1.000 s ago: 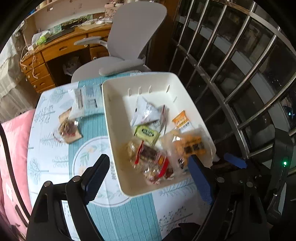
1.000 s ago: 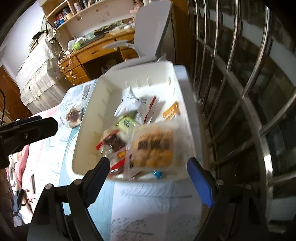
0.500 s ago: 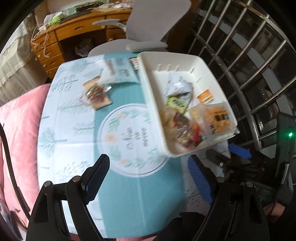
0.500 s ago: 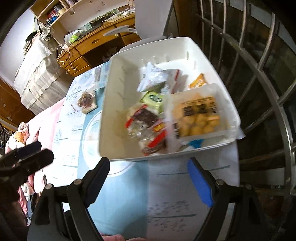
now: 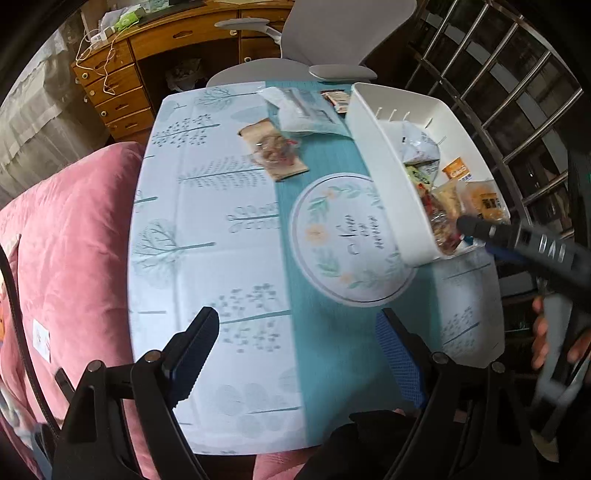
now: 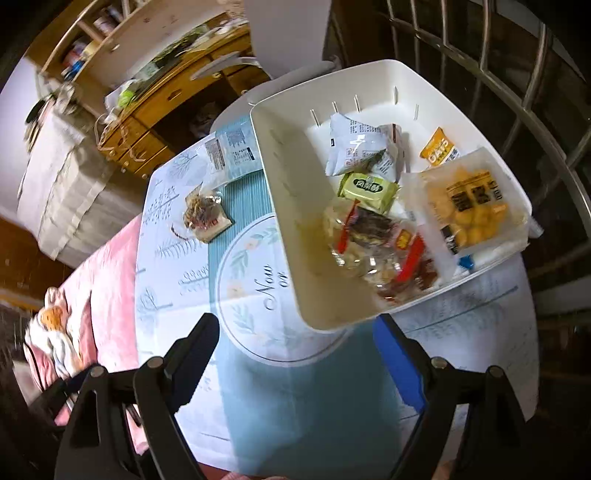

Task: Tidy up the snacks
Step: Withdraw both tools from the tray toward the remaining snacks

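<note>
A white bin [image 5: 373, 147] [image 6: 284, 192] stands at the table's right side and holds several snack packs: a yellow pastry pack [image 6: 476, 206], a green pack [image 6: 369, 188], a clear pack with red trim [image 6: 380, 251], a white pouch [image 6: 354, 147] and an orange oats sachet [image 6: 439, 147]. On the cloth left of the bin lie a clear pack of nuts [image 5: 275, 155] [image 6: 205, 212] and a pale blue pouch [image 5: 306, 110] [image 6: 231, 151]. My left gripper [image 5: 299, 354] is open and empty above the table's near side. My right gripper [image 6: 299, 350] is open and empty just short of the bin's near corner.
A small brown sachet [image 5: 336, 99] lies by the bin's far corner. A pink cushion [image 5: 62, 240] lies left of the table. A grey office chair [image 5: 332, 33] and a wooden desk [image 5: 155, 48] stand beyond it. Metal window bars [image 5: 517, 81] run along the right.
Both grippers have drawn back from the bin toward the table's near side and stayed open. The left view has swung left, so more of the tablecloth and the cushion shows.
</note>
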Available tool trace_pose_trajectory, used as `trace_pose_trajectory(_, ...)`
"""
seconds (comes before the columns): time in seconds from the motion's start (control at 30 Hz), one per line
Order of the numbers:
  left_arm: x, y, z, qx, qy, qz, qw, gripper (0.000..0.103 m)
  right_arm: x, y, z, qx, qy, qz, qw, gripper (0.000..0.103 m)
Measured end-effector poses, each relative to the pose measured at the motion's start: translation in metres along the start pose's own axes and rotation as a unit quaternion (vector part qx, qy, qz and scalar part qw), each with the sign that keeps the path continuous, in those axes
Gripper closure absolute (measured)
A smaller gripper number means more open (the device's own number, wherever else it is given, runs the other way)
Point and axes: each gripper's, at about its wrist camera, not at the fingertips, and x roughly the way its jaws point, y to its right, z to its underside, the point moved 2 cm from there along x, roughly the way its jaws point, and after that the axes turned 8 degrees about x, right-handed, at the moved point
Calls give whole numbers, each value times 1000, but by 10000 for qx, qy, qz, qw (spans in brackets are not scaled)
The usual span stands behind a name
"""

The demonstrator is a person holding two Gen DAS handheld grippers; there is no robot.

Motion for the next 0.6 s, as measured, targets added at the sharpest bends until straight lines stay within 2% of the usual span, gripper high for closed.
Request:
trace_pose_trajectory(0.23, 4, -35, -4, 184, 120, 54, 9997, 18, -3, -37, -26, 272, 11, -99, 9996, 17)
trace_pose_trajectory(0.33, 7, -40, -14, 341, 266, 108, 9990, 18, -7, -58, -45, 312, -77, -269, 9991, 17)
trace_pose_trajectory(0.6, 21, -41, -49, 729, 717, 73, 9947, 17, 3, -108, -99, 103, -252, -216, 9994, 16)
